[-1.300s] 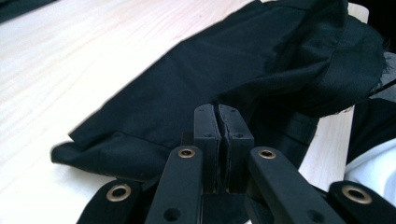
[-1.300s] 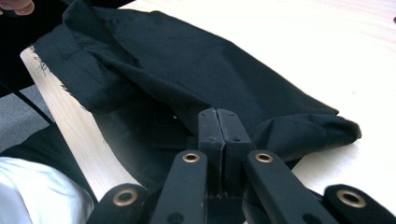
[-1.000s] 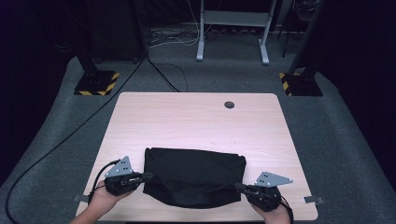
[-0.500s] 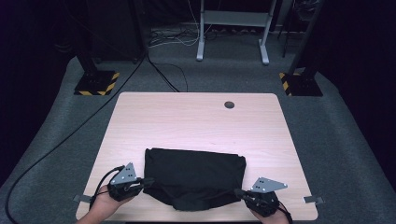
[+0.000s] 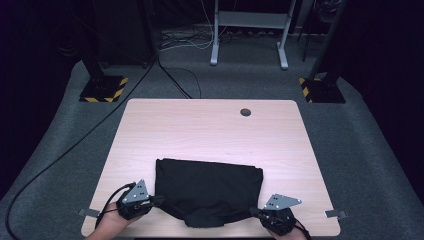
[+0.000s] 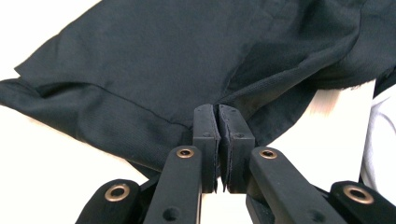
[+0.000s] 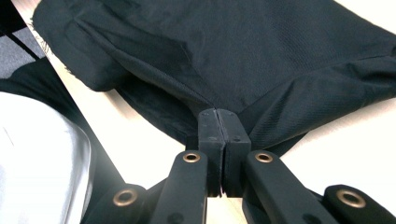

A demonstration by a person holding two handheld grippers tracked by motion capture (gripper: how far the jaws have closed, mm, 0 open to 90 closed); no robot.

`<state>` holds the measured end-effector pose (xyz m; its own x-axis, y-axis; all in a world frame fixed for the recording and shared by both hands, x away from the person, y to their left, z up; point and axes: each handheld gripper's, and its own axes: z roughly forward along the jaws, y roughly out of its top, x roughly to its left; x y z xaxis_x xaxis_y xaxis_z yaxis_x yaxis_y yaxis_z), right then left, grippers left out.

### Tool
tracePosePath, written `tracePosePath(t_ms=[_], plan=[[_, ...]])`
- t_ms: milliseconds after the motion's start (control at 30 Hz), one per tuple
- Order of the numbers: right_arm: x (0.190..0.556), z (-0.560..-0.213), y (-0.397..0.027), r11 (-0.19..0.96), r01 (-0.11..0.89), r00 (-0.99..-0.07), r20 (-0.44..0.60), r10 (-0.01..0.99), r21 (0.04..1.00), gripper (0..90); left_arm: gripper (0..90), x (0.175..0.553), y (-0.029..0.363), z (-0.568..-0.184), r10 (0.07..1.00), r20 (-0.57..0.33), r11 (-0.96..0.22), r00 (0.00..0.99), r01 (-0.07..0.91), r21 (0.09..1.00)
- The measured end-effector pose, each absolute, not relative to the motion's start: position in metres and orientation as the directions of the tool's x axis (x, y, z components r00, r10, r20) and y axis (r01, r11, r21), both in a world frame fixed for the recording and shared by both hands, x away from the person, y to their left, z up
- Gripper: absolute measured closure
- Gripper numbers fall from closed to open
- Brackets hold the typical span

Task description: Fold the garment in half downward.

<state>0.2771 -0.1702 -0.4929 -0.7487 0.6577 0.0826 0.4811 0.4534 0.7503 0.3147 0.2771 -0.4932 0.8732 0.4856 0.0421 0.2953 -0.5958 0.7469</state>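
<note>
A black cloth (image 5: 207, 187) lies folded on the near half of the light wooden table (image 5: 210, 130), its near edge sagging in a curve. My left gripper (image 5: 151, 202) is shut on the cloth's near left corner. In the left gripper view its jaws (image 6: 217, 109) pinch a seam of the cloth (image 6: 187, 56). At the near right corner my right gripper (image 5: 253, 212) is shut on the fabric. The right gripper view shows the closed jaws (image 7: 218, 112) biting a fold of the cloth (image 7: 243, 42). Both grippers sit low over the table's front edge.
A round grommet hole (image 5: 245, 112) sits in the far part of the table. Beyond the table, black stands with yellow-striped bases (image 5: 102, 89) rise at left and right. A white desk frame (image 5: 248, 30) is at the back, and cables run over grey carpet.
Both grippers have slid toward the table's near edge, the left one also sinking lower. The cloth's near edge has been drawn with them.
</note>
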Motion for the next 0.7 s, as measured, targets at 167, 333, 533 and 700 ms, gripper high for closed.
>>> tracePosePath(t_ms=[167,333,533,700], plan=[[0.276,-0.496,-0.170,0.461,0.489,-0.751,0.088,0.654,0.741,89.5,85.2,0.314,0.277,-0.499,0.479,0.028,-0.605,0.878,0.307,0.735],[0.275,-0.495,-0.170,0.458,0.490,-0.751,0.093,0.653,0.742,88.3,81.7,0.313,0.279,-0.500,0.481,0.016,-0.606,0.877,0.319,0.728],[0.274,-0.493,-0.171,0.443,0.502,-0.747,0.113,0.656,0.743,75.2,60.5,0.312,0.280,-0.495,0.491,-0.024,-0.559,0.871,0.336,0.758],[0.273,-0.489,-0.169,0.429,0.498,-0.740,0.111,0.664,0.754,64.1,48.6,0.311,0.275,-0.490,0.487,-0.022,-0.550,0.873,0.327,0.769]])
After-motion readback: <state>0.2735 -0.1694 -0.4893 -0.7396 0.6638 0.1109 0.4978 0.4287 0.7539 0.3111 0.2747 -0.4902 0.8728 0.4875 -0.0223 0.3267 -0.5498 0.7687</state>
